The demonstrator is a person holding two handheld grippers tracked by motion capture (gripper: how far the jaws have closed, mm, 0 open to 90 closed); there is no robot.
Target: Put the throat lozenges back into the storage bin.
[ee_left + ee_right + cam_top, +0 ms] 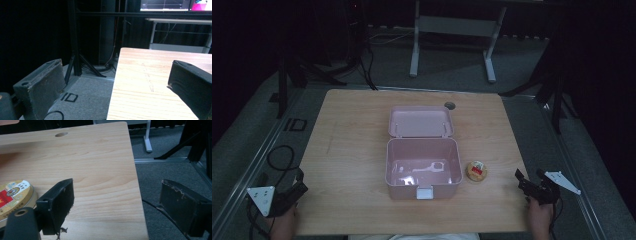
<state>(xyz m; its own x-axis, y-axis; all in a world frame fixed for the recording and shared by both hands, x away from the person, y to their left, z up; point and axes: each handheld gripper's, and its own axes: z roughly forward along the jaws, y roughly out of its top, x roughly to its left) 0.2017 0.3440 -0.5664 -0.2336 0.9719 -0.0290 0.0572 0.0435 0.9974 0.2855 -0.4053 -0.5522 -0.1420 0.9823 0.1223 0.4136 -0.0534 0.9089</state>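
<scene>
A pink plastic box [423,167] stands open in the middle of the wooden table [352,130], its lid [420,121] laid back behind it and a white latch at its front. A small round gold tin [476,171] with a red label lies just right of the box; in the right gripper view the tin [13,195] is at the lower left. My left gripper [301,182] is open at the table's front left corner, nothing between its jaws. My right gripper [528,180] is open at the front right edge, empty, right of the tin.
A round cable hole [449,105] sits near the table's far edge. Beyond the table stand a white desk frame [452,30] and black tripod legs [557,85] on grey carpet. A black cable [279,157] loops on the floor at the left.
</scene>
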